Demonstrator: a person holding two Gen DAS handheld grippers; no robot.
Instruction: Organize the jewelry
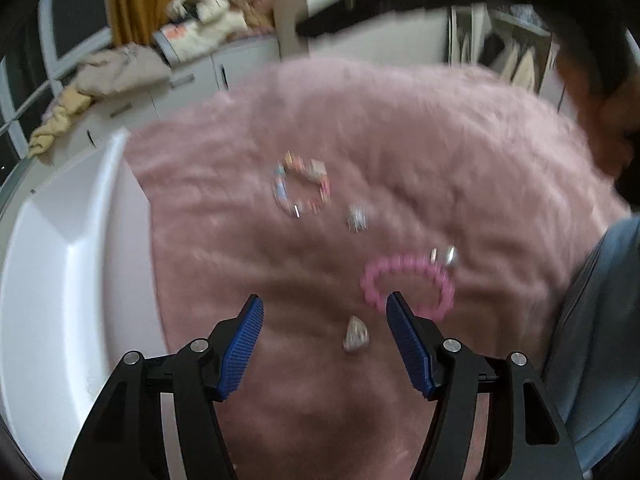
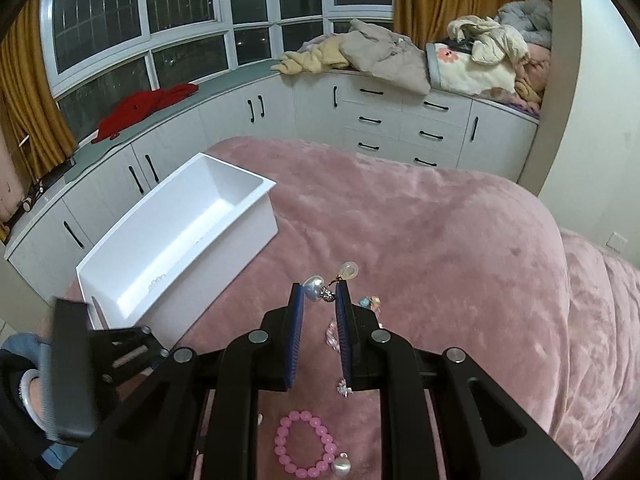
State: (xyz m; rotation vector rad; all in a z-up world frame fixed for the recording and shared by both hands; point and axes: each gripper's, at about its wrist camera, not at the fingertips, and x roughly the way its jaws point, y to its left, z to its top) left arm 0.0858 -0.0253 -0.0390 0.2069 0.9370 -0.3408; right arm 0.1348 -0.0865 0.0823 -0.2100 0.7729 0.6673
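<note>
Jewelry lies on a pink fuzzy blanket (image 1: 420, 152). In the blurred left wrist view my left gripper (image 1: 324, 308) is open and empty above a small silver piece (image 1: 355, 334), with a pink bead bracelet (image 1: 408, 282) by its right finger, a multicolour bracelet (image 1: 302, 188) and another silver piece (image 1: 357, 216) farther on. In the right wrist view my right gripper (image 2: 319, 293) is shut on a pearl earring (image 2: 320, 290) with a pale drop (image 2: 348, 270), held above the blanket. The pink bracelet (image 2: 306, 448) lies below it. A white box (image 2: 176, 240) stands to the left.
The white box (image 1: 60, 280) fills the left of the left wrist view. White cabinets (image 2: 400, 120) with heaped clothes (image 2: 400, 52) and windows run behind the bed. A person's blue sleeve (image 1: 596, 340) is at the right. The left gripper's body (image 2: 72, 368) shows at lower left.
</note>
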